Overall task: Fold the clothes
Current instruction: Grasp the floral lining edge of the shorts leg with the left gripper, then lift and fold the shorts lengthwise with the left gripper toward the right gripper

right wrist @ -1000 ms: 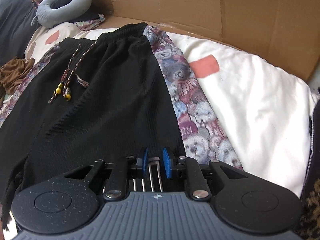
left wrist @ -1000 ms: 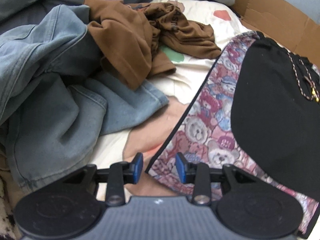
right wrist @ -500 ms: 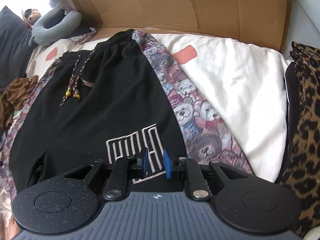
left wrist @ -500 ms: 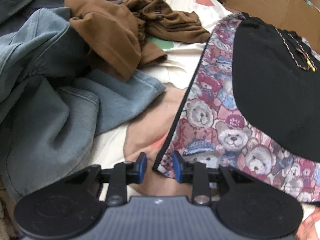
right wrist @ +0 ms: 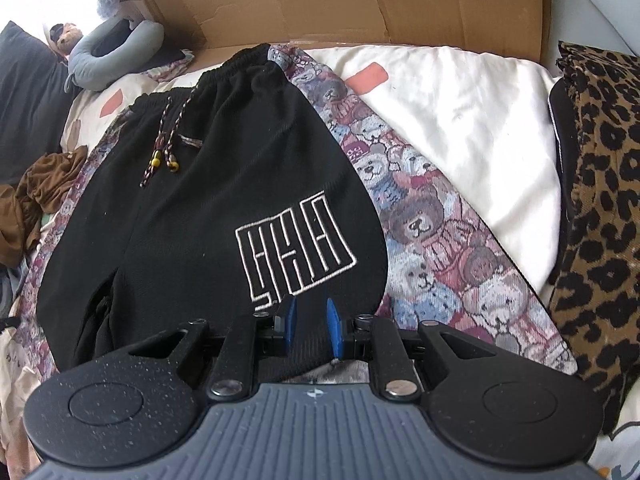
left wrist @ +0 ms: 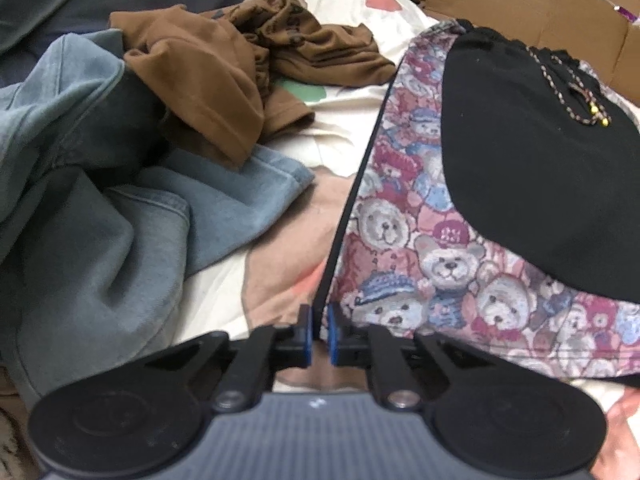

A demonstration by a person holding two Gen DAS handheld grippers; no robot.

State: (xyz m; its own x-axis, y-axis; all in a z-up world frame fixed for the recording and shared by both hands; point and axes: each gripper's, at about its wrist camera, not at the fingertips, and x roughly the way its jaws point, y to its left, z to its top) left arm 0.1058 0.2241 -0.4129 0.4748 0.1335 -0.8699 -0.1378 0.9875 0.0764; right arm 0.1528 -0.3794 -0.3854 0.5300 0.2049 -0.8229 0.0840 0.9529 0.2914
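Black shorts with a white logo and a beaded drawstring lie flat on a teddy-bear print cloth. My right gripper hovers at the near hem of one leg. Its jaws stand a little apart and black fabric shows in the gap without being pinched. In the left wrist view the shorts cover the right part of the bear cloth. My left gripper is closing on that cloth's black-trimmed left edge, which runs between the blue pads.
Crumpled blue jeans and a brown garment lie left of the bear cloth. A cardboard wall stands behind the bed. A leopard-print cloth sits at the right edge, and a grey neck pillow at the back left.
The left jaws have narrowed from well apart down onto the bear cloth's edge. The right gripper has drawn back along the shorts, so the logo now lies ahead of it.
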